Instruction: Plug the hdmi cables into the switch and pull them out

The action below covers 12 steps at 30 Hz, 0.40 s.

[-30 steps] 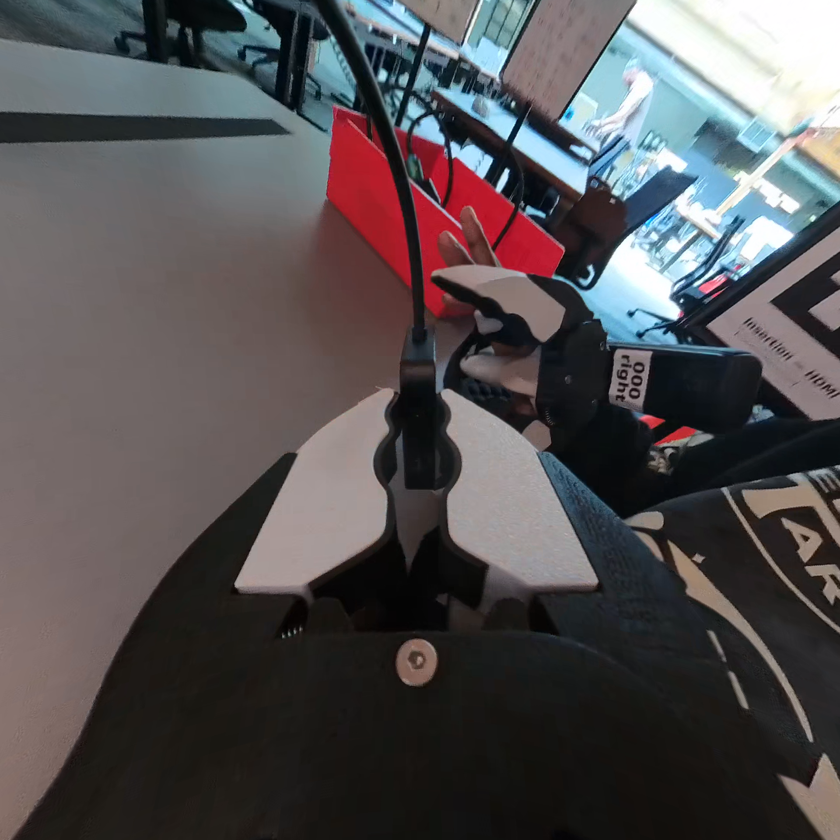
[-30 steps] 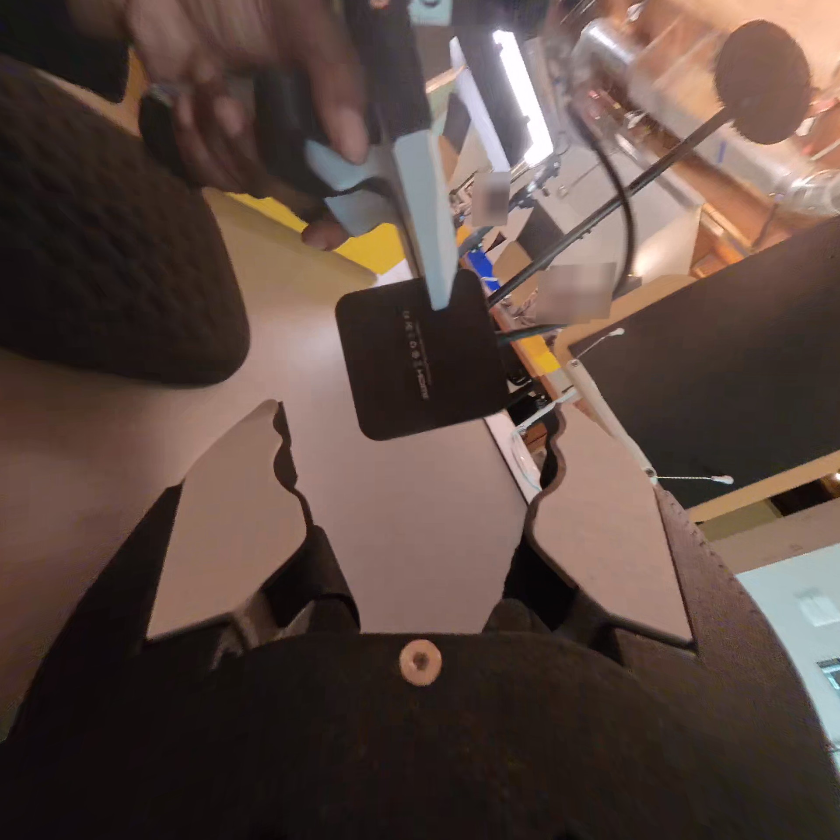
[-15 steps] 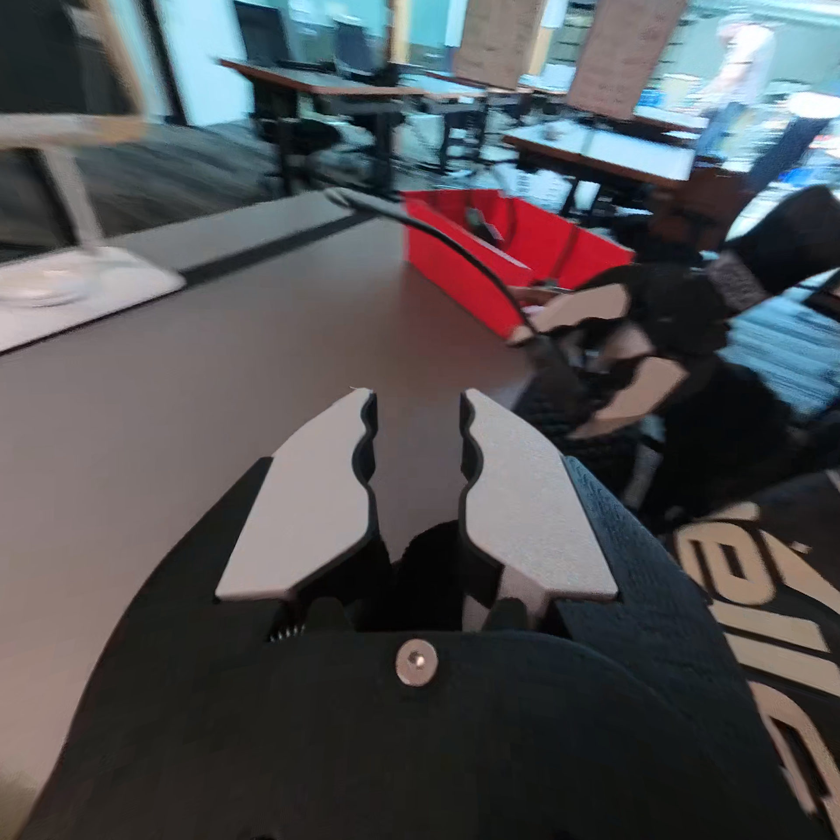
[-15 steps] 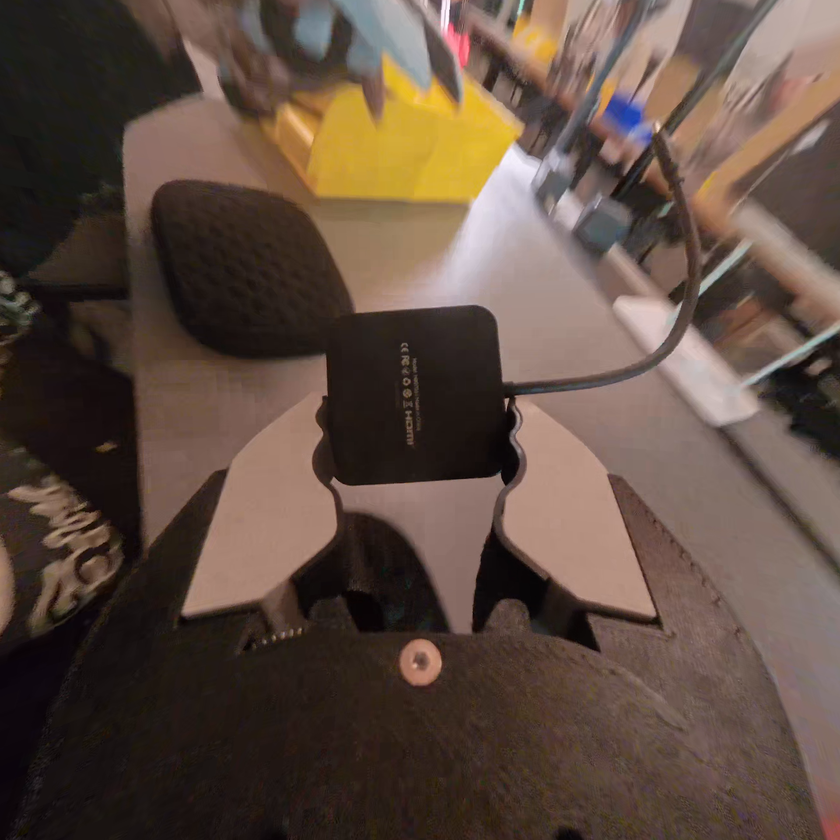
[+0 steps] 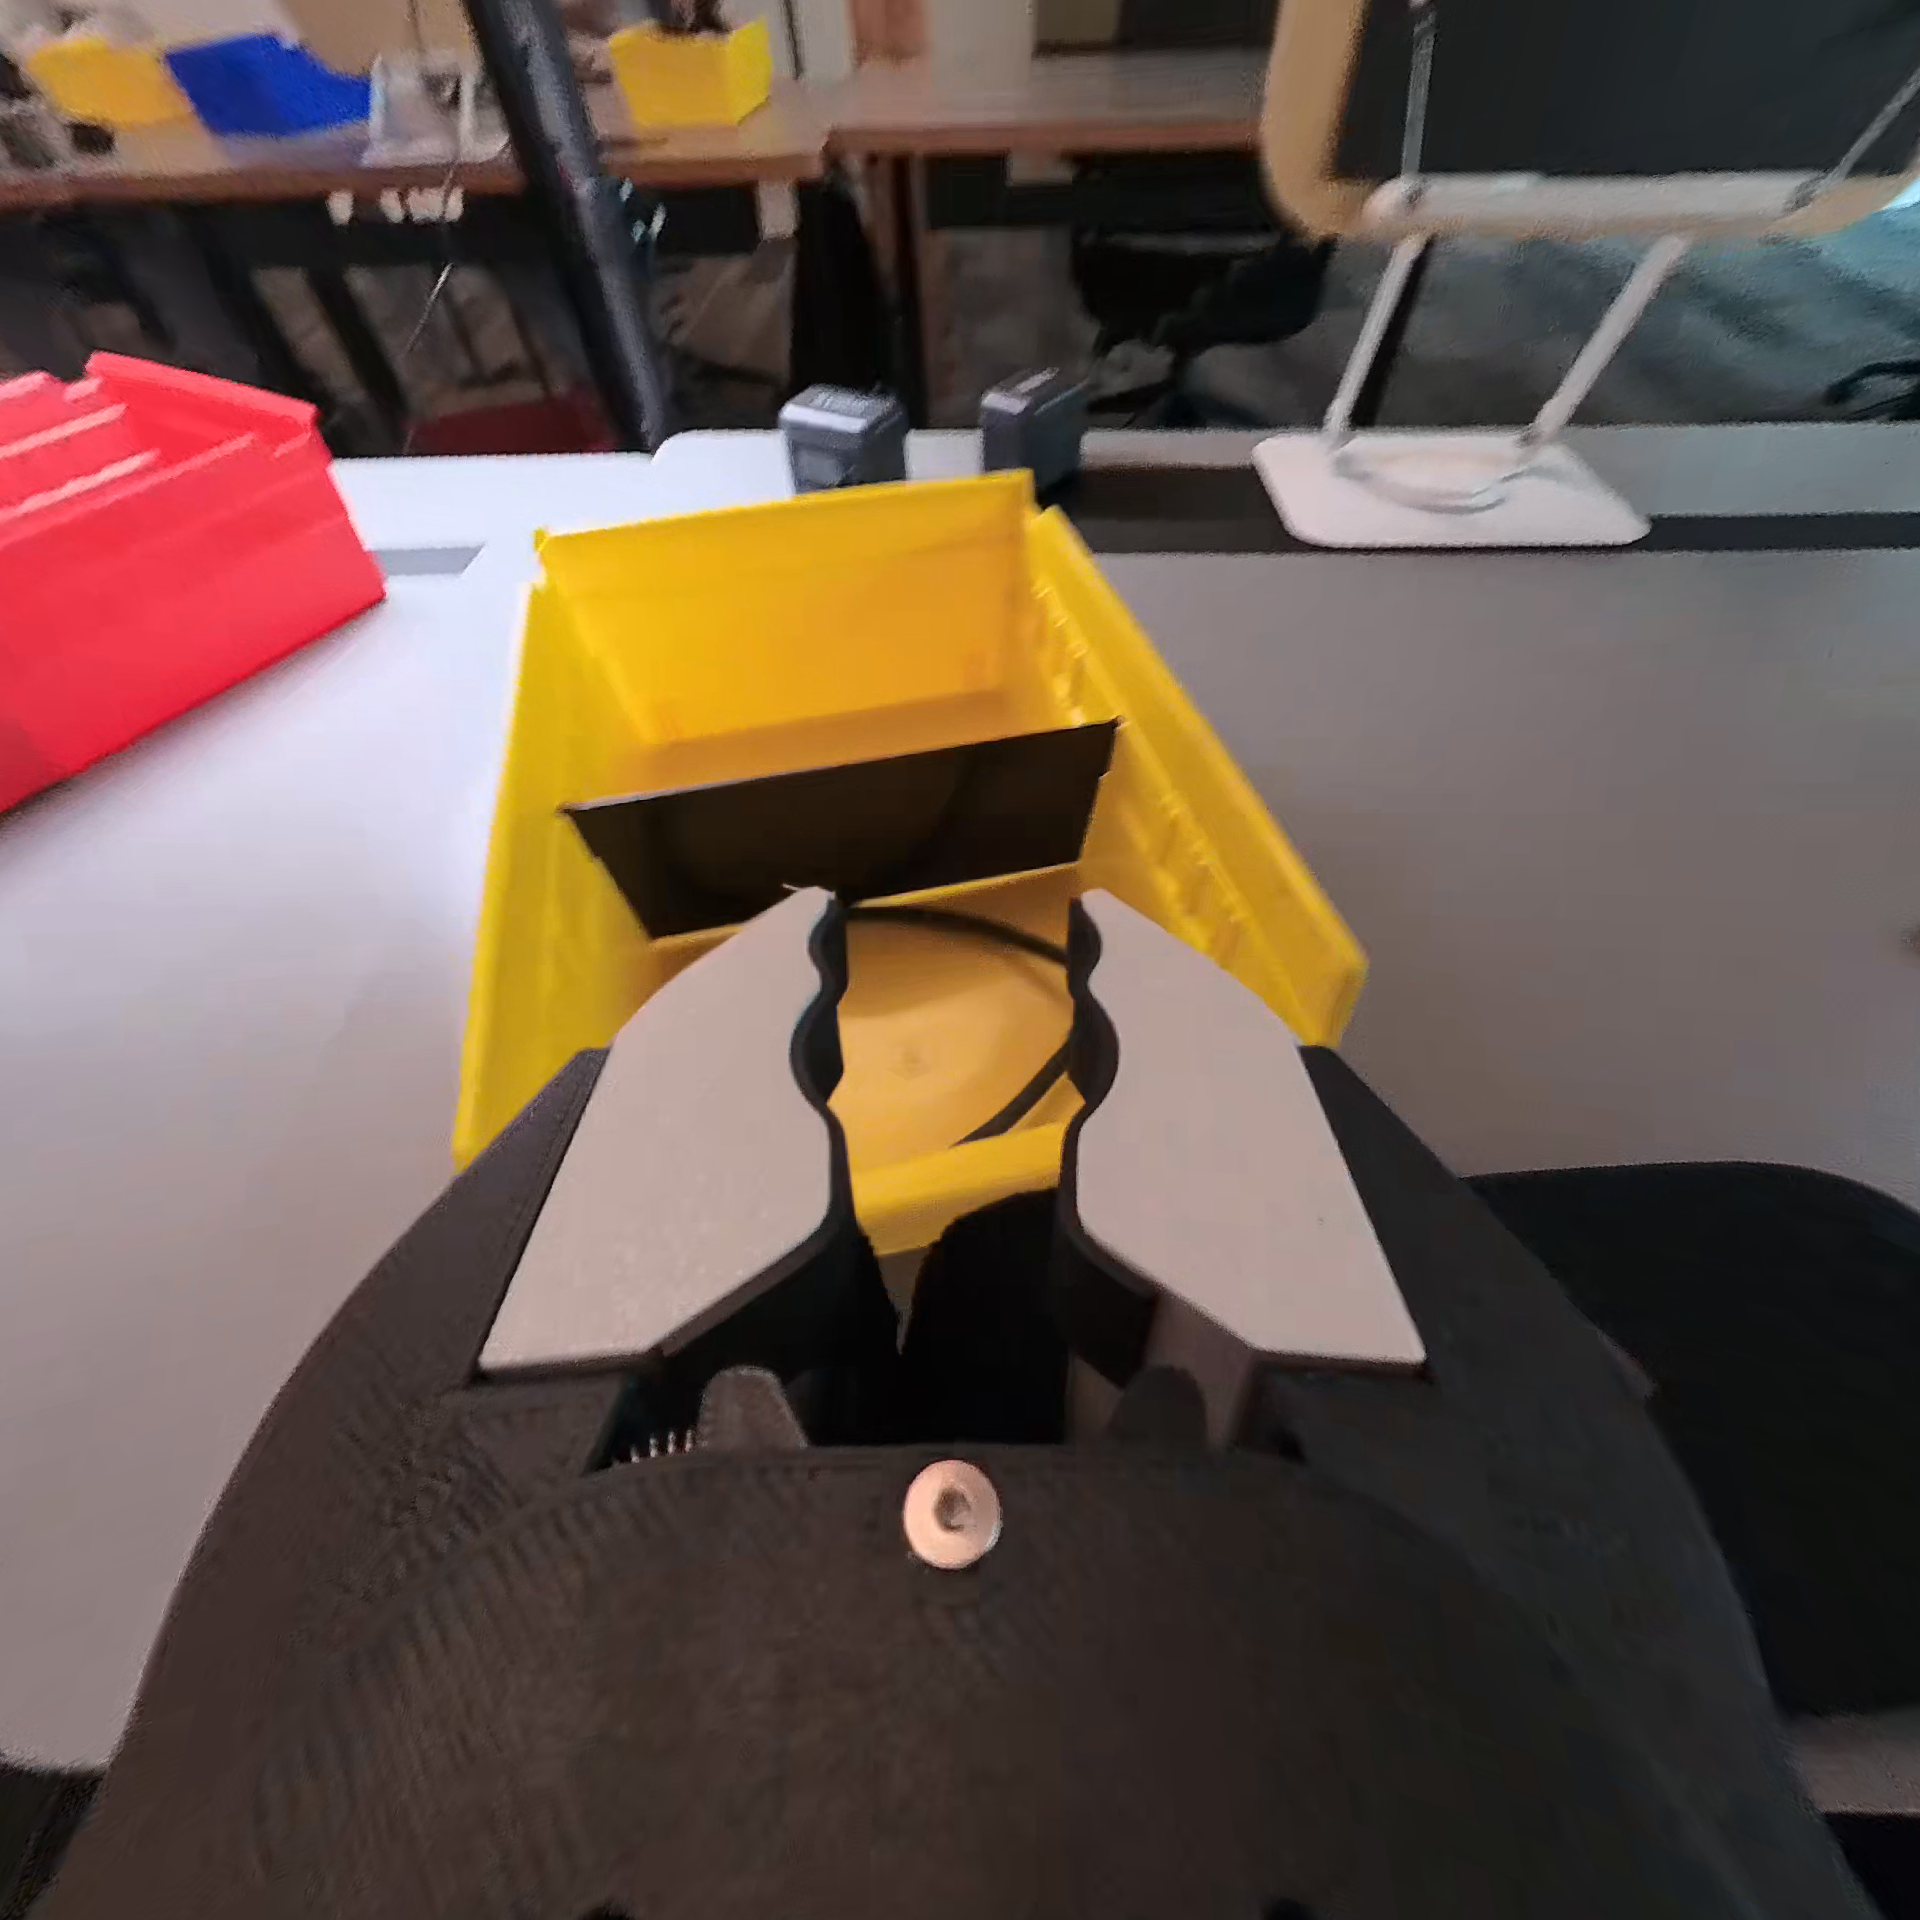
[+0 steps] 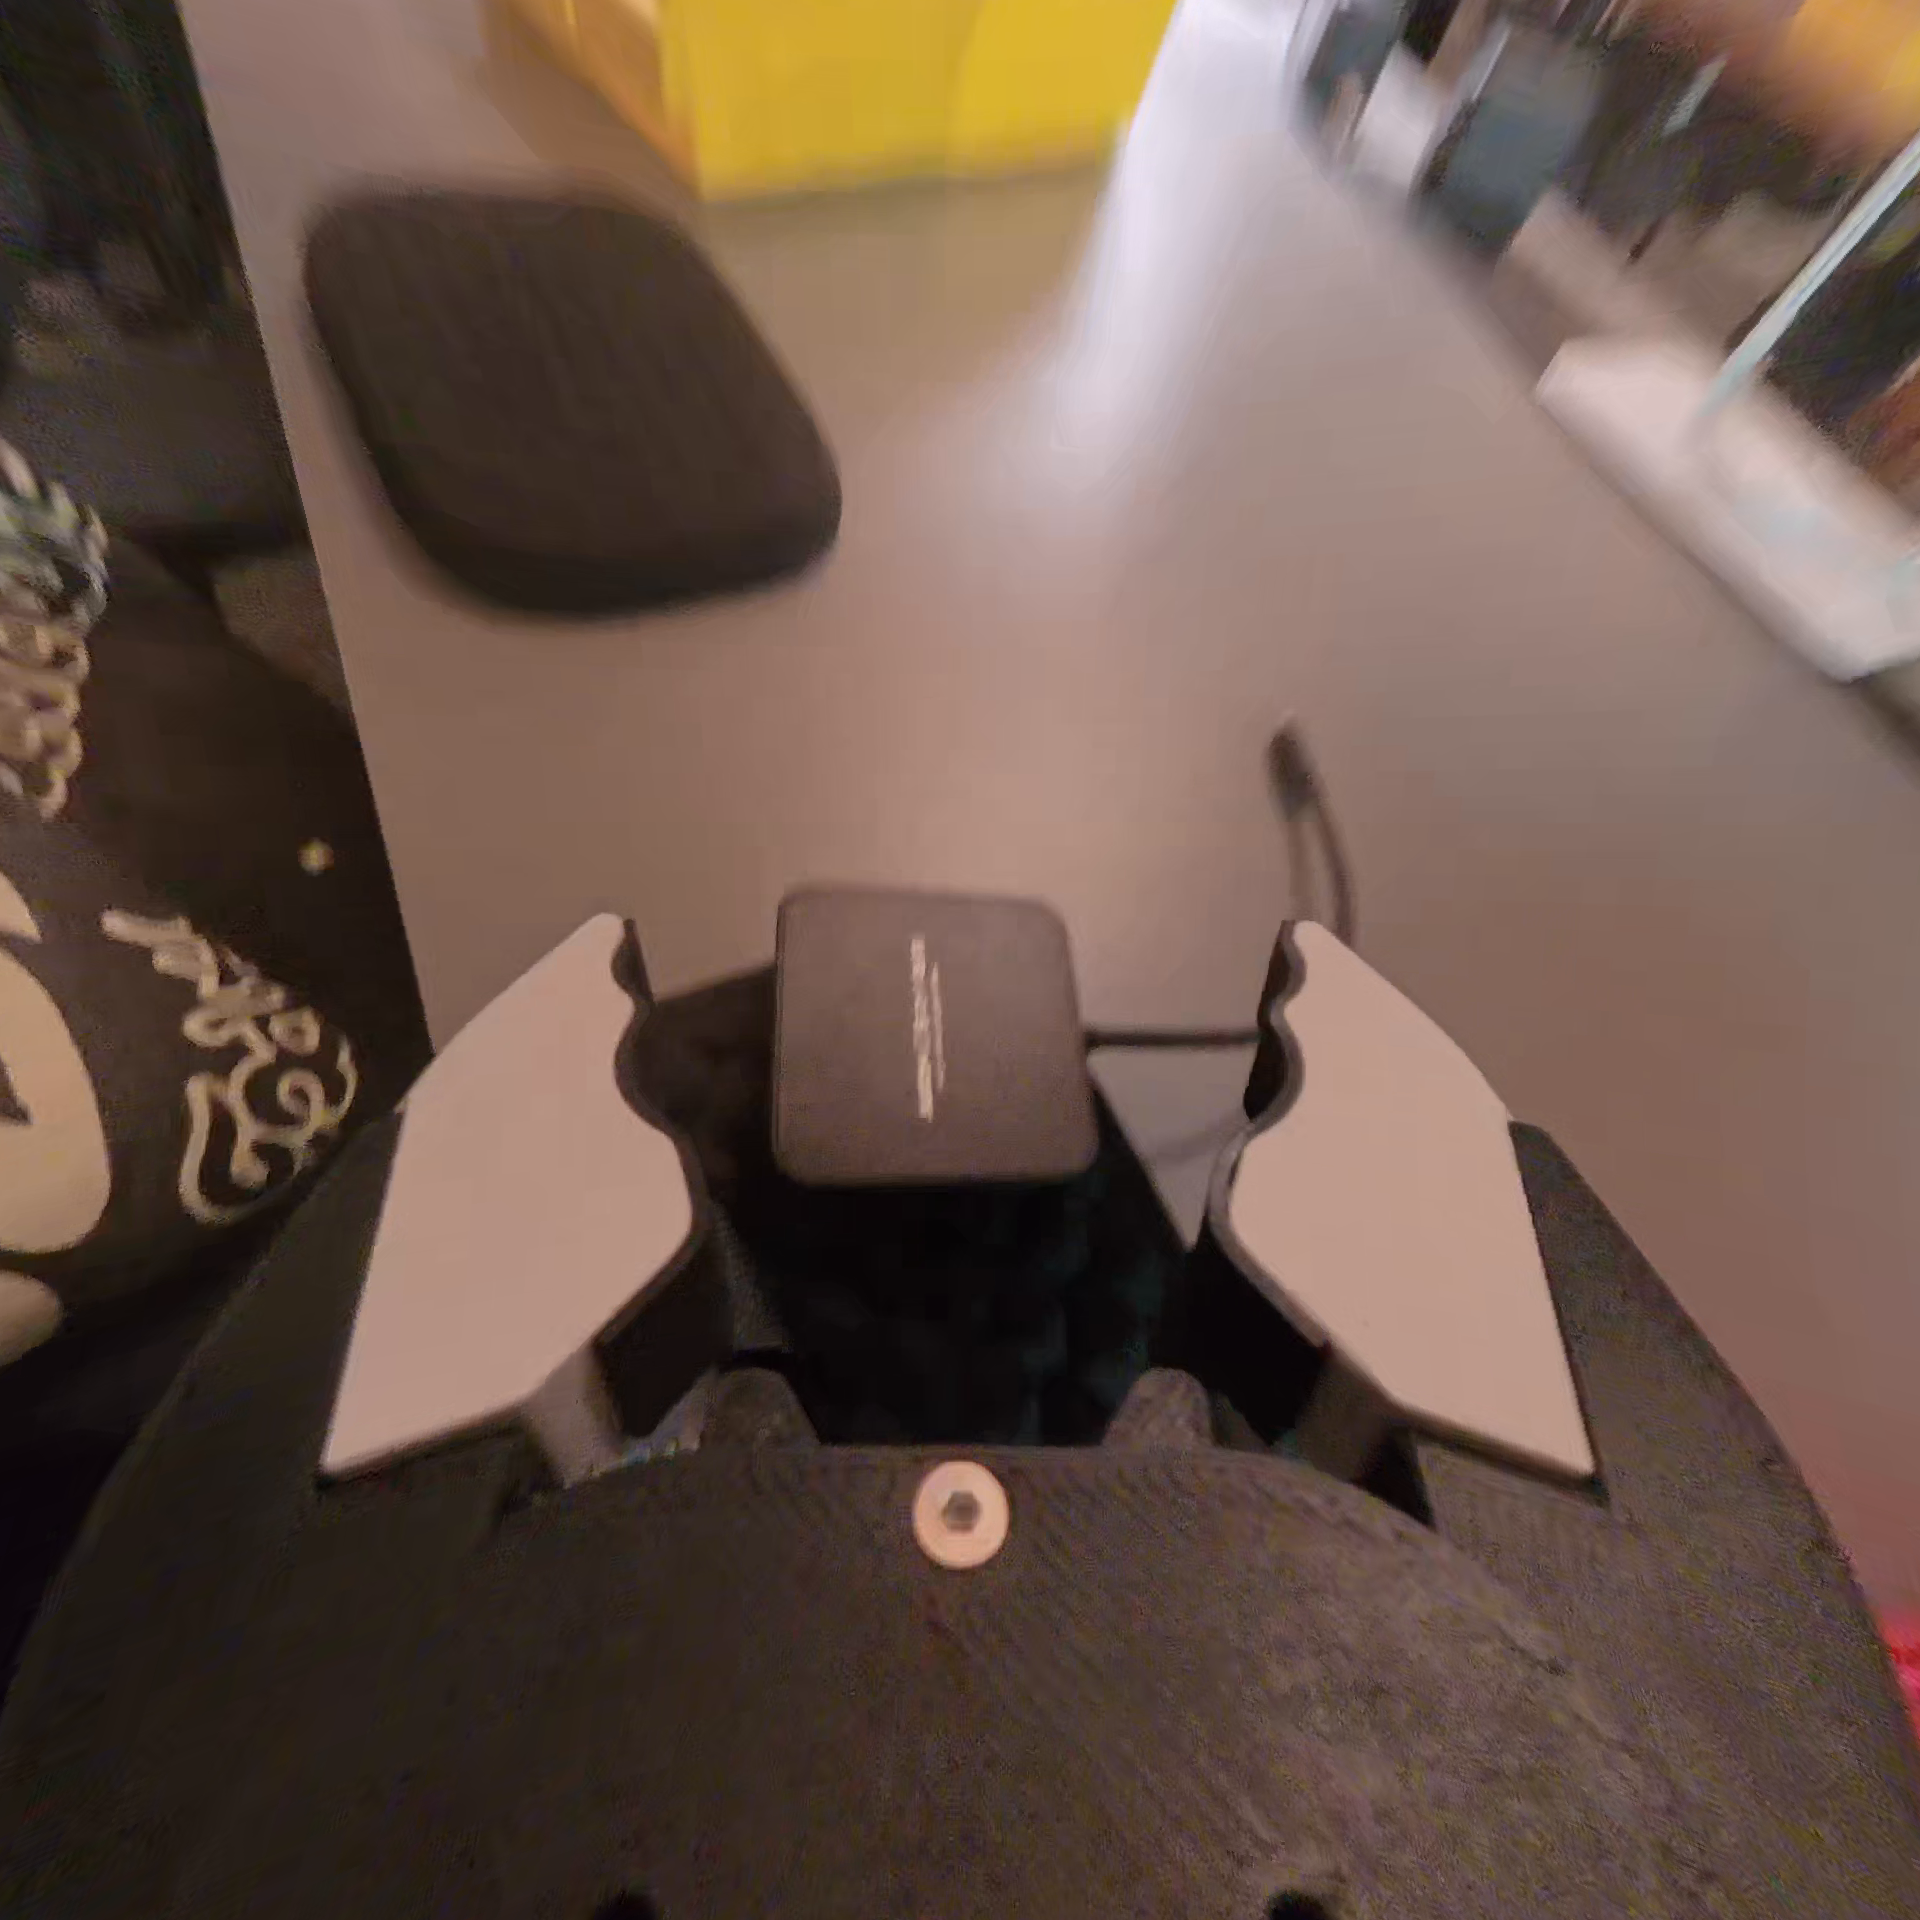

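The black square HDMI switch point(image 6: 925, 1039) lies flat near the table's front edge, between the fingers of my right gripper point(image 6: 956, 935). The gripper is open wide, with a gap on each side of the switch. A thin black cable point(image 6: 1320, 831) leaves the switch's right side and curls away over the table. My left gripper point(image 5: 951, 914) is open and empty, held over the near end of a yellow bin point(image 5: 790, 644). A black cable point(image 5: 1029, 1091) lies coiled on the bin's floor between the fingers. A black divider point(image 5: 852, 821) crosses the bin just beyond the fingertips.
A red bin point(image 5: 156, 582) stands at the left of the grey table point(image 5: 1558, 831). A black textured pad point(image 6: 561, 405) lies near the front edge, right of the yellow bin point(image 6: 883, 94). A white monitor stand point(image 5: 1455, 488) is at the back right.
My left gripper let go of the HDMI plug and swung over to the yellow bin. My right gripper closed around the switch, then opened; the switch now lies on the table.
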{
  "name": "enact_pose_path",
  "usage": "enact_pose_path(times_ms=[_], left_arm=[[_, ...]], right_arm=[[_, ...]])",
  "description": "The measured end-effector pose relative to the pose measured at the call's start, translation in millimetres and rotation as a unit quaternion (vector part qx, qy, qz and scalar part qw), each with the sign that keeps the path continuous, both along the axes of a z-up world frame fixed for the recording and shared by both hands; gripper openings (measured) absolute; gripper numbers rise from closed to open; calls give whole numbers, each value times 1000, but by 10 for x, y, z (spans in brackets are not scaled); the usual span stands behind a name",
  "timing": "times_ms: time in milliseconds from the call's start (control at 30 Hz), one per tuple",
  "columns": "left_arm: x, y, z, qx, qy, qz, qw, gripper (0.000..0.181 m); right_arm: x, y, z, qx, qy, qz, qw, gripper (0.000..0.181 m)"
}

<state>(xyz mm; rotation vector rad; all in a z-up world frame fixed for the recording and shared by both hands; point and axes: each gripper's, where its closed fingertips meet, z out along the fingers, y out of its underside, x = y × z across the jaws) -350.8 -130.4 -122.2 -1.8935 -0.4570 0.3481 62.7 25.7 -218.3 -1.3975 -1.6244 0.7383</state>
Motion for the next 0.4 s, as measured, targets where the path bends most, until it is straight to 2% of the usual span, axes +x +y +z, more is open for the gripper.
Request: enact_pose_path(times_ms=[133, 300, 333, 400], left_arm=[[-139, 21, -246, -38, -32, 22, 999, 40], [100, 390, -514, -112, -37, -79, 990, 40], [107, 445, -578, -147, -14, -102, 984, 40], [52, 542, -685, -218, 88, -145, 961, 37]], right_arm=[[61, 30, 486, 25, 195, -18, 980, 104], [352, 115, 920, -32, 393, -25, 919, 89], [420, 126, 1005, -49, 435, -19, 899, 89], [548, 149, 1150, -74, 515, -6, 854, 91]])
